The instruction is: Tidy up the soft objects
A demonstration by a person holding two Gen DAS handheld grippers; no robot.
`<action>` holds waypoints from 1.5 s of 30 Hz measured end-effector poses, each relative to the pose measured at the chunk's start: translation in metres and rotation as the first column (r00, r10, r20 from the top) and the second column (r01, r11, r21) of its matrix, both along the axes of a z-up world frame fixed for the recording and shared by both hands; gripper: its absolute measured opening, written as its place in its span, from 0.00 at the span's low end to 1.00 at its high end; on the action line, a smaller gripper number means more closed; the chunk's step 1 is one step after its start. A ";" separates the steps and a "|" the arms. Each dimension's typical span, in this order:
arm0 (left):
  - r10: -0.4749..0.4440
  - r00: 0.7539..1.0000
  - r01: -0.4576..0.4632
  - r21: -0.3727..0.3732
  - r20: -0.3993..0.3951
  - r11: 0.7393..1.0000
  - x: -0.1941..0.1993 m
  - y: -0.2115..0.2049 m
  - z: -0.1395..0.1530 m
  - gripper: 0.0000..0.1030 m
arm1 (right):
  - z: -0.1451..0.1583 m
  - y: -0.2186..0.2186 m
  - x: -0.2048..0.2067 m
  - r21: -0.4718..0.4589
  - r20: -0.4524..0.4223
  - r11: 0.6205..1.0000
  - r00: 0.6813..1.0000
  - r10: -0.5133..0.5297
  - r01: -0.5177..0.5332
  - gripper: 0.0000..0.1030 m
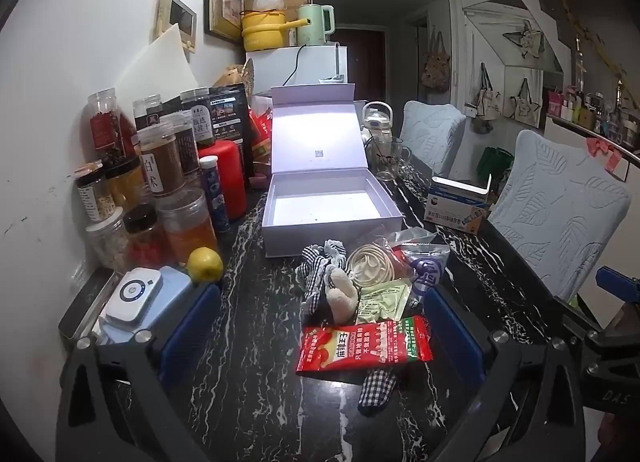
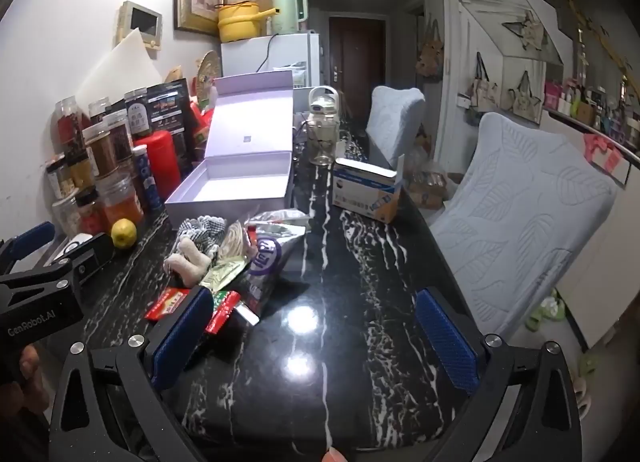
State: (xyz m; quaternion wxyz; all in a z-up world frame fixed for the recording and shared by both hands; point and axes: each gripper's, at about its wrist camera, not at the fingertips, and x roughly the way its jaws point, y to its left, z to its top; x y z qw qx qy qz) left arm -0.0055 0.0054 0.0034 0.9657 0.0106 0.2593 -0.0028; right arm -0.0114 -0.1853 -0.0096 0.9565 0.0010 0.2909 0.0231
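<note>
The soft things sit heaped on the table (image 1: 248, 342) just before the open white box (image 1: 332, 205); grabbing the plush toy (image 1: 342, 296) could drag the red packet (image 1: 364, 346) along. The left claw (image 1: 320, 338) and right claw (image 2: 316, 338) both gape wide, holding nothing.

Black white-veined marble table (image 1: 248, 342) bearing: open white box (image 1: 328, 217); heap of soft items with checked cloth (image 1: 320, 266), plush toy (image 1: 340, 294) and red packet (image 1: 364, 346); lemon (image 1: 205, 265); jars (image 1: 160, 181) along the wall; blue-white carton (image 1: 460, 201); glass cup (image 1: 386, 157).
</note>
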 end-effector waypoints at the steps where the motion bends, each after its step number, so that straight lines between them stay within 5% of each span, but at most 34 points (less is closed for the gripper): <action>1: 0.000 1.000 0.000 -0.001 0.000 1.000 0.000 0.000 0.000 1.00 | 0.000 0.000 0.000 0.000 0.001 1.000 1.000 0.000 0.000 1.00; 45: -0.016 1.000 0.016 0.033 -0.002 0.999 -0.002 -0.006 0.000 1.00 | 0.002 0.004 -0.003 -0.015 0.007 1.000 1.000 0.006 -0.006 1.00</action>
